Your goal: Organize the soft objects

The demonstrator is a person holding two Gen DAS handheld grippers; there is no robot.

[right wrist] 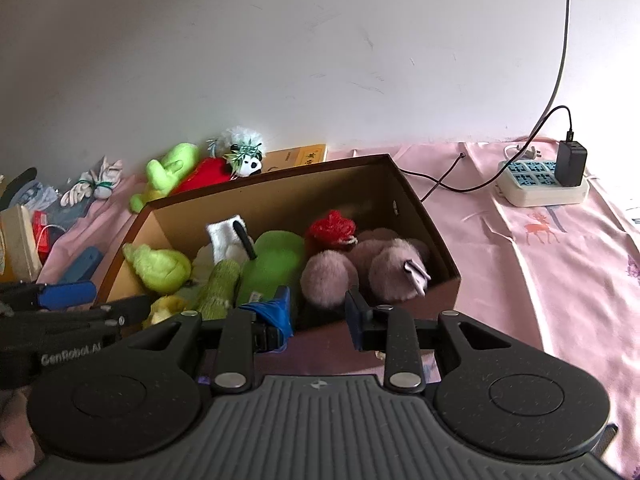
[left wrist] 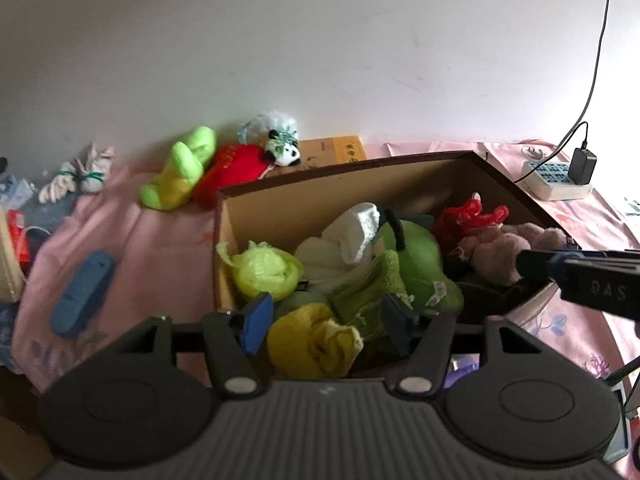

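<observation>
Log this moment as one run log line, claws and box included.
left claw: open around yellow towel roll | right claw: open, empty | cardboard box: holds soft toys | green plush, red plush: outside box

1. The box [right wrist: 416, 236] stands on the bedsheet [right wrist: 560, 280], directly ahead of both tongs.
2. Soft toys [right wrist: 332, 276] lie piled inside the box.
3. More plush toys [left wrist: 200, 172] lie beyond the box's far-left corner, against the wall [left wrist: 320, 40].
4. The power strip [right wrist: 544, 184] rests ahead and to the right of the right tongs [right wrist: 318, 316], well apart from the box.
5. The left tongs [left wrist: 326, 322] sit over the box's near edge.
</observation>
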